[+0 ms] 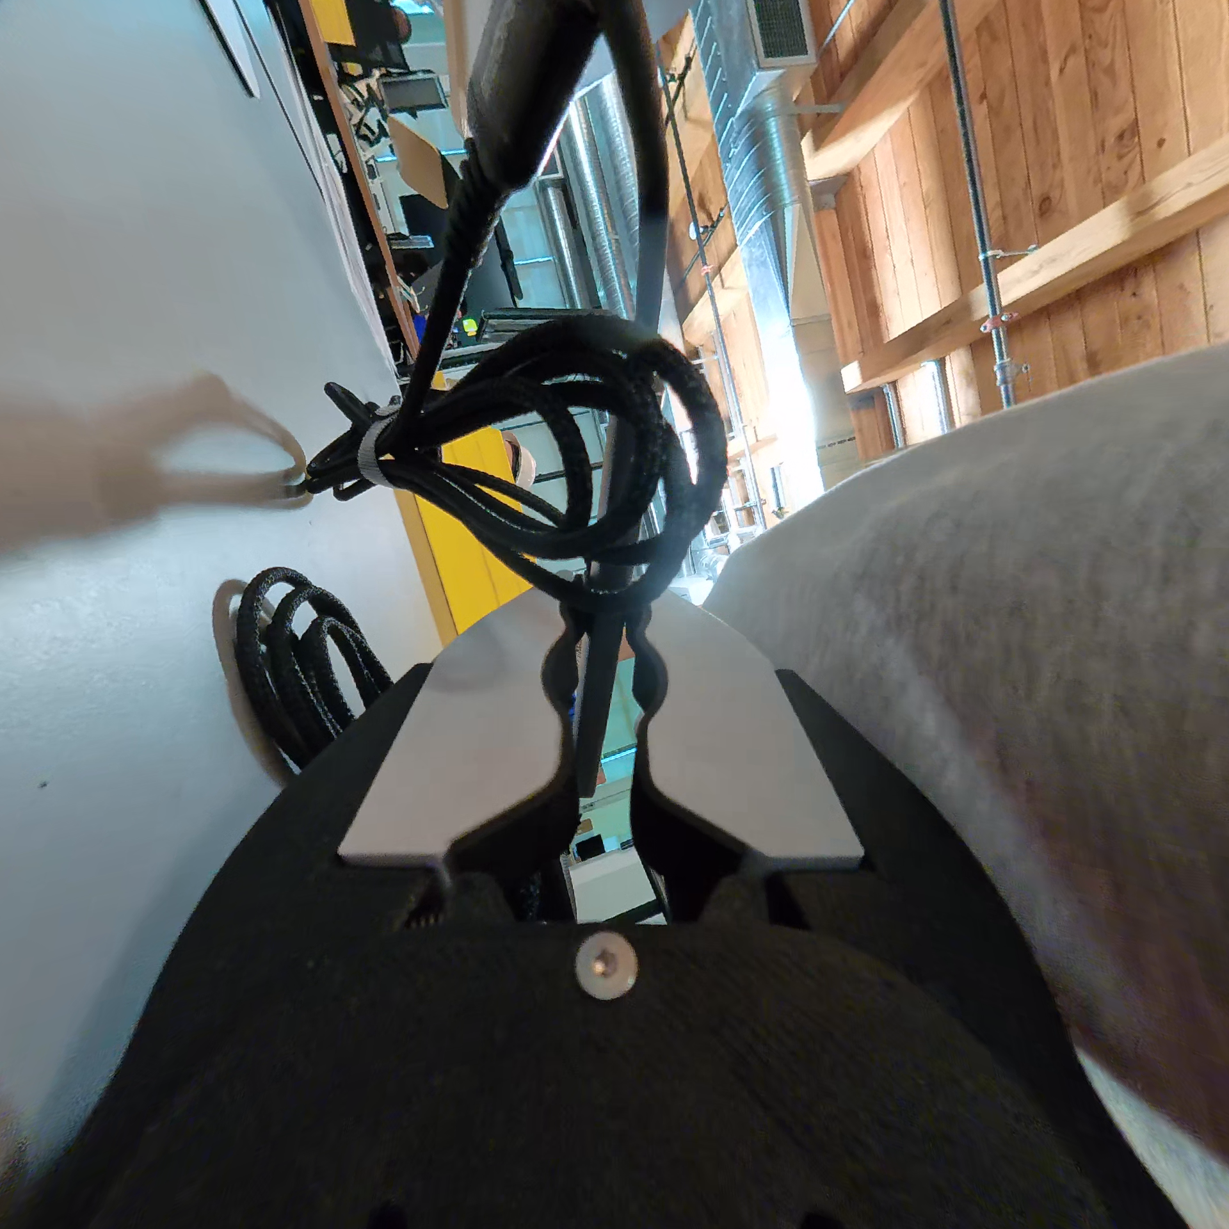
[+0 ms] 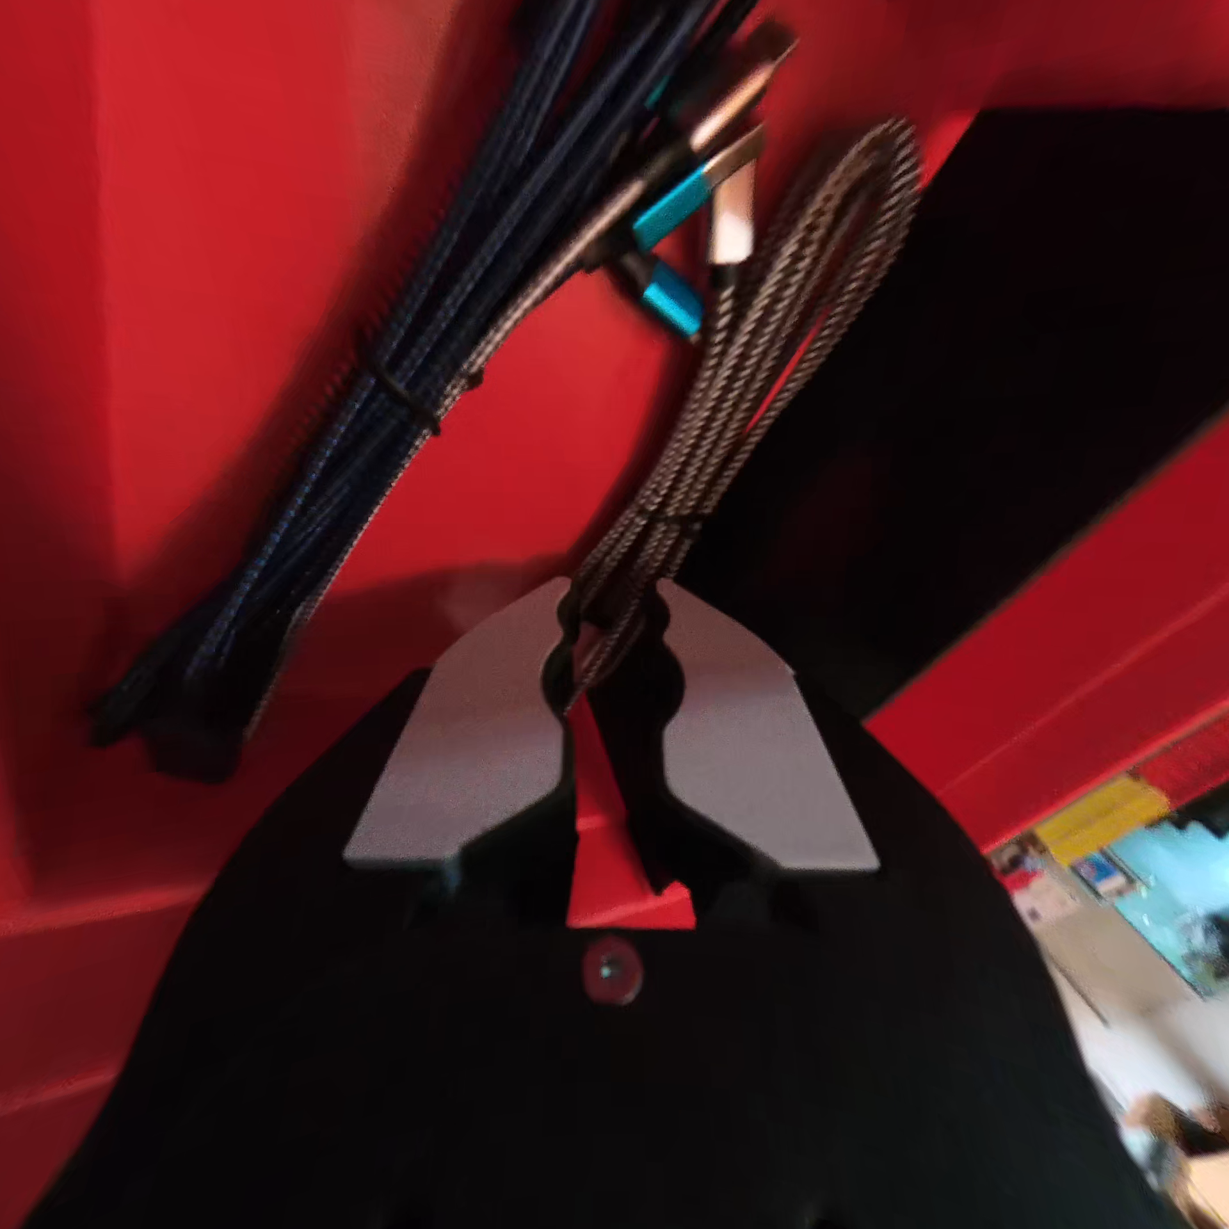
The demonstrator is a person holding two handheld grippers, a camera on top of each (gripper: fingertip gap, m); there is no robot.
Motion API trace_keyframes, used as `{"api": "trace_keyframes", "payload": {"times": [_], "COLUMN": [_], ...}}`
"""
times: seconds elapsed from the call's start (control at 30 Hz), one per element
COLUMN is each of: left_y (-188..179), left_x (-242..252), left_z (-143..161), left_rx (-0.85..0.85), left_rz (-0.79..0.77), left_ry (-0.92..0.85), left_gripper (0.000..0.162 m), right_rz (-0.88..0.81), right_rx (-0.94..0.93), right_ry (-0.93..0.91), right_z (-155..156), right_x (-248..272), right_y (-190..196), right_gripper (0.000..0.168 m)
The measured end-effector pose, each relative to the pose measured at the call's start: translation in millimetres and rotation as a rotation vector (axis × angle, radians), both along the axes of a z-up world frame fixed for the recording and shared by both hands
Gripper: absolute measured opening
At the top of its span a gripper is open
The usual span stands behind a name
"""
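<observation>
My left gripper [image 1: 602, 608] is shut on a black braided cable bundle [image 1: 585, 459], coiled and bound with a grey strap, held in the air beside a white table [image 1: 133, 266]. A large black plug and cord [image 1: 512, 100] hang from it toward the top. My right gripper [image 2: 612, 598] is shut on a brown braided cable bundle [image 2: 785, 372] inside a red bin [image 2: 233, 233]. A dark blue braided cable bundle [image 2: 399, 372] with teal-sleeved plugs [image 2: 665, 206] lies in the bin just left of it. The right wrist view is blurred.
Another black braided cable coil [image 1: 299, 658] lies on the white table near the left gripper. A grey sleeve [image 1: 997, 665] fills the right of the left wrist view. A yellow cabinet [image 1: 465, 552] and wooden wall [image 1: 997, 199] stand behind. The red bin's dark opening [image 2: 964, 399] is at right.
</observation>
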State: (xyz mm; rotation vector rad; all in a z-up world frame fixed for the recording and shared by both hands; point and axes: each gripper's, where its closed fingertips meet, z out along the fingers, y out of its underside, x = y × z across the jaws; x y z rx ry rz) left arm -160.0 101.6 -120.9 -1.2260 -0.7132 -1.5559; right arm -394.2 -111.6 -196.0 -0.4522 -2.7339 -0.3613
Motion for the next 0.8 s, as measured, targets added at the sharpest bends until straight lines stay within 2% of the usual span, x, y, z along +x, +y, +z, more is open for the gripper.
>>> {"api": "trace_keyframes", "payload": {"times": [0.03, 0.17, 0.33, 0.5, 0.7, 0.8], "left_y": [-0.3, -0.7, -0.7, -0.5, 0.6, 1.1], "left_x": [-0.3, -2.6, -1.7, -0.6, 1.5, 2.2], "left_z": [-0.3, -1.2, -0.4, 1.4, 1.5, 0.7], "left_rx": [-0.001, -0.004, -0.002, -0.002, -0.001, -0.003], "left_rz": [0.002, 0.009, 0.004, 0.0, -0.007, -0.008], "left_ry": [0.002, 0.009, 0.014, 0.054, 0.044, 0.04], "left_gripper": [0.01, 0.01, 0.01, 0.01, 0.01, 0.01], "right_rz": [-0.019, -0.09, -0.102, -0.093, -0.116, -0.128], "right_rx": [0.045, 0.063, 0.039, -0.151, -0.203, -0.1], "right_ry": [-0.007, -0.056, -0.108, -0.159, -0.101, -0.101], "right_z": [-4.1, -7.9, -4.9, 9.9, 33.5, 22.0], "right_x": [2.7, 5.1, 1.7, 13.2, 11.4, 16.3], "right_y": [4.4, 9.4, 17.8, 9.2, 14.9, 26.5], "right_gripper": [0.025, 0.023, 0.01, 0.0, 0.0, 0.016]}}
